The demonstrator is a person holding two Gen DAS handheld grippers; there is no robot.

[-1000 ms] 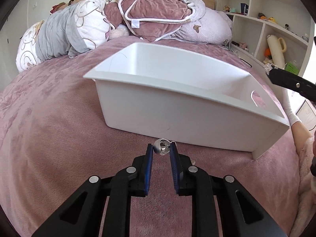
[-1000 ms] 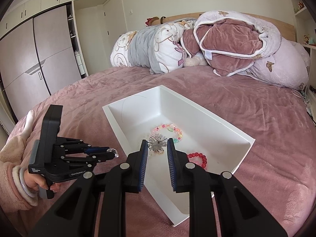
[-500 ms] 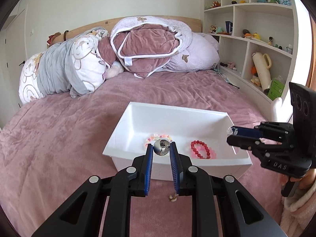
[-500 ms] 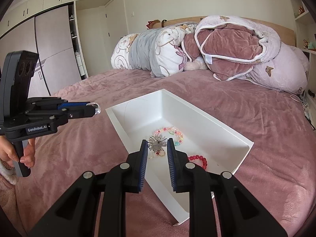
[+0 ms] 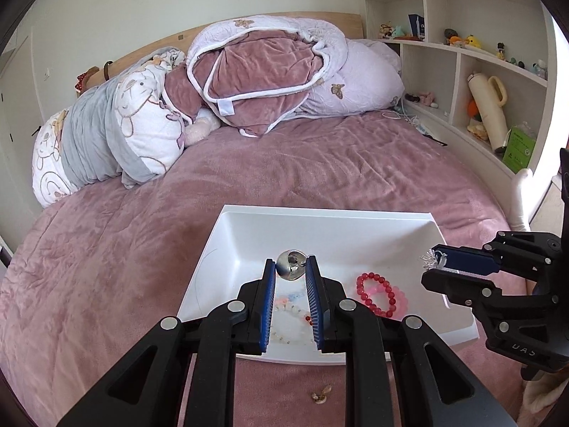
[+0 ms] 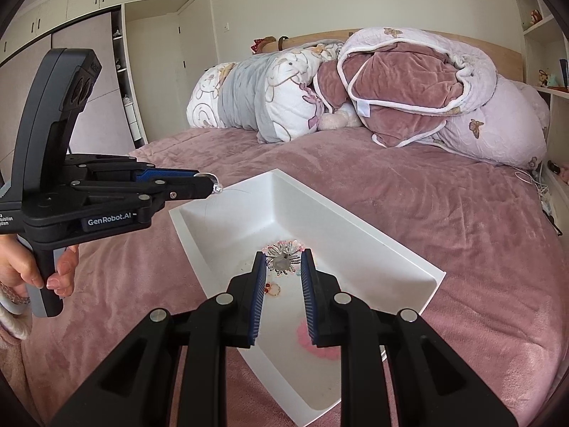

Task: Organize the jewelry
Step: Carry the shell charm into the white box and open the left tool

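Note:
My left gripper [image 5: 291,266] is shut on a round silver ornament [image 5: 290,272] and hangs above the near part of the white bin [image 5: 320,210]. A red bead bracelet [image 5: 378,293] and a pastel bead bracelet [image 5: 286,306] lie on the bin's floor. My right gripper [image 6: 282,253] is shut on a spiky silver brooch [image 6: 282,261] over the same bin [image 6: 373,228]. Each gripper shows in the other's view: the right one [image 5: 432,262] at the bin's right end, the left one [image 6: 210,182] over its far left corner.
The bin rests on a pink bedspread [image 5: 124,267]. A small gold piece [image 5: 321,395] lies on the bedspread just in front of the bin. Pillows and a folded quilt [image 5: 256,74] are piled at the headboard. Shelves [image 5: 480,71] stand at the right, wardrobes [image 6: 89,71] at the left.
My left gripper has risen with the silver ornament, from low before the bin's front wall to above the bin, so its floor now shows. The right gripper has stayed put.

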